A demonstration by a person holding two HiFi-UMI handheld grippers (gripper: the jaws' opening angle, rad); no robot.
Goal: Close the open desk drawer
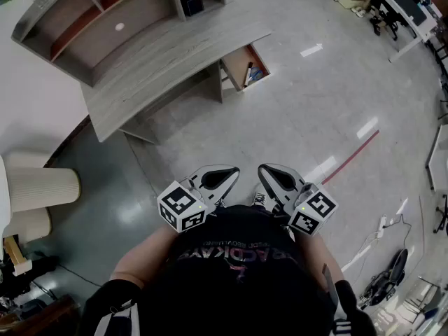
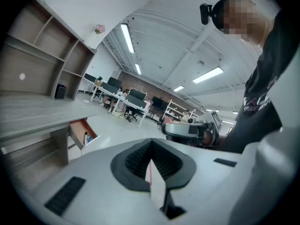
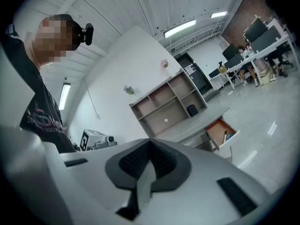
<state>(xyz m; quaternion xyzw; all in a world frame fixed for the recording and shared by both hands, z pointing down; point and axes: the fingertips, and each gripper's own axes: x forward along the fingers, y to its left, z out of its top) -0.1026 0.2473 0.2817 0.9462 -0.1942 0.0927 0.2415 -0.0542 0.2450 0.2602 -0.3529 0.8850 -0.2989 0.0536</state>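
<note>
The grey wooden desk with a shelf hutch stands at the upper left of the head view. Its drawer hangs open on the right end, orange inside, with a few small items in it. Both grippers are held close to the person's body, well short of the desk. My left gripper is shut with nothing in it, and so is my right gripper. In the left gripper view the jaws are closed and the drawer shows far off at the left. In the right gripper view the shut gripper has the drawer to its right.
Bare glossy floor lies between me and the desk, crossed by a red line. A beige ribbed cylinder stands at the left. Office desks and chairs fill the top right, and cables lie at the bottom right. A black box sits on a hutch shelf.
</note>
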